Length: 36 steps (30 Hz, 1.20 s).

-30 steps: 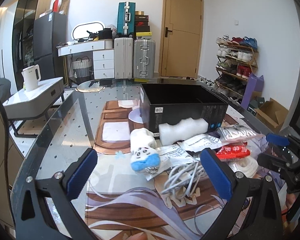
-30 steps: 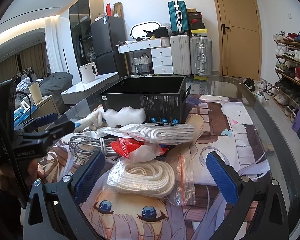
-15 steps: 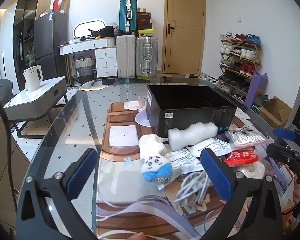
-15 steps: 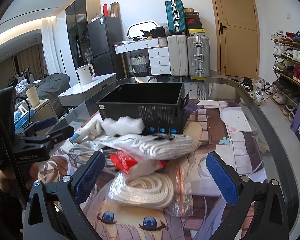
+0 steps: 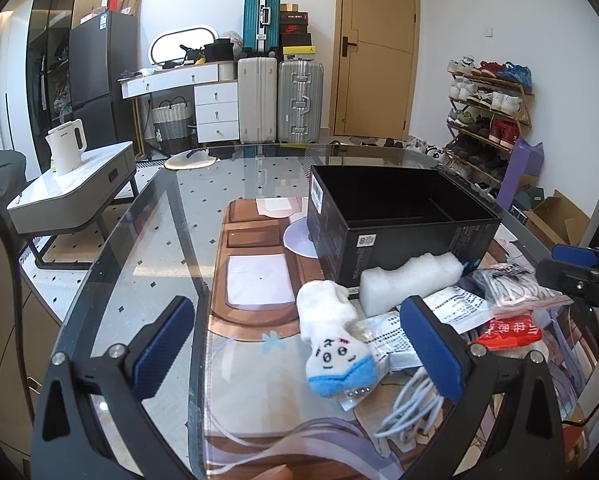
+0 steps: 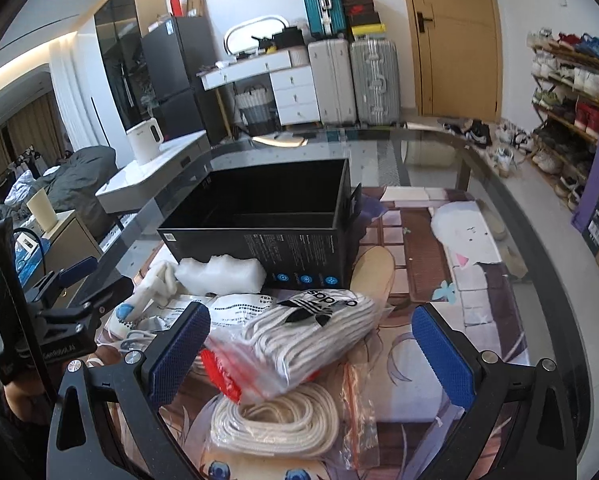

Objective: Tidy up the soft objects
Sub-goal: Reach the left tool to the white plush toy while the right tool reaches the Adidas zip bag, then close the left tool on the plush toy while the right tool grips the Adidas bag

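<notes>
**Soft pile at the near edge, box empty, both claws wide and empty**

My left gripper hangs with its jaws spread wide and nothing between them; the right gripper is the same, parted and holding nothing.

The soft things lie heaped on the glass table, on the printed mat toward its near edge, just in front of the black box, which looks empty. The plush sock with the little face lies at the pile's left end. Behind it the white foam block rests against the box's front wall. To the right sit the bagged white laces, overlapping a red packet, with the coiled white rope in its clear bag nearest me.

I judge all of it light and yielding. The sock will squash, so I'd pinch it across the thick toe. The foam is light and should hold its shape under a gentle squeeze at its middle. The plastic bags look slippery; I'd close on the bundle inside, not the loose film.
</notes>
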Each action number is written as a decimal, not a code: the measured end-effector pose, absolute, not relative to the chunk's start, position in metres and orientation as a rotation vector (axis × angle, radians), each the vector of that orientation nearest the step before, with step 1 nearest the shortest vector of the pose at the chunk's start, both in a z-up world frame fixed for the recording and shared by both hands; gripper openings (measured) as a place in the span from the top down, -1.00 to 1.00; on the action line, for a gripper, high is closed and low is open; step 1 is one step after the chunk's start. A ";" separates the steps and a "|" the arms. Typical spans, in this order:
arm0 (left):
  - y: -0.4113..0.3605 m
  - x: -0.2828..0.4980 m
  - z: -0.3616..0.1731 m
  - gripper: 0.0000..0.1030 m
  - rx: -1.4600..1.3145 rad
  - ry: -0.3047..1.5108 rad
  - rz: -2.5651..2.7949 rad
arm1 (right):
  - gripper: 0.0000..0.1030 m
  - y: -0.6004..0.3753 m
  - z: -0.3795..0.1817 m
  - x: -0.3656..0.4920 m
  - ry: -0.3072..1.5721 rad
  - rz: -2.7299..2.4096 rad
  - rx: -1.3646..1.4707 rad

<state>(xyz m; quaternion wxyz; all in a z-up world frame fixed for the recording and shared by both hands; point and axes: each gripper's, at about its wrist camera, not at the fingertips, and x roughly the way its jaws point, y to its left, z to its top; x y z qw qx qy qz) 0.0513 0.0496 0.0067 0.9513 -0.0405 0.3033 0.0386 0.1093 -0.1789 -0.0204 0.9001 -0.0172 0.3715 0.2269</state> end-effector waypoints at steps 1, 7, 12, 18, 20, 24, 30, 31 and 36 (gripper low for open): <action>0.051 0.053 0.006 -1.00 -0.084 0.623 0.077 | -0.99 -0.176 -0.021 0.113 0.780 0.464 -0.044; 0.053 0.062 0.001 -1.00 -0.080 0.648 0.084 | -0.99 -0.160 -0.037 0.136 0.882 0.422 -0.068; 0.051 0.069 -0.007 -1.00 -0.067 0.689 0.078 | -0.99 -0.160 -0.051 0.146 0.937 0.387 -0.058; 0.051 0.073 -0.010 -1.00 -0.067 0.719 0.070 | -0.98 -0.172 -0.058 0.147 0.955 0.388 -0.049; 0.053 0.075 -0.012 -1.00 -0.081 0.734 0.065 | -0.81 -0.176 -0.059 0.147 0.956 0.391 -0.041; 0.061 0.077 -0.015 -0.98 -0.132 0.754 0.049 | -0.61 -0.179 -0.062 0.145 0.970 0.407 -0.034; 0.064 0.081 -0.021 -0.65 -0.166 0.788 0.012 | -0.47 -0.181 -0.066 0.142 0.954 0.422 -0.018; 0.062 0.082 -0.021 -0.51 -0.160 0.795 0.006 | -0.43 -0.181 -0.067 0.142 0.953 0.424 -0.017; 0.056 0.081 -0.023 -0.05 -0.140 0.810 -0.019 | -0.27 -0.186 -0.068 0.141 0.939 0.425 -0.004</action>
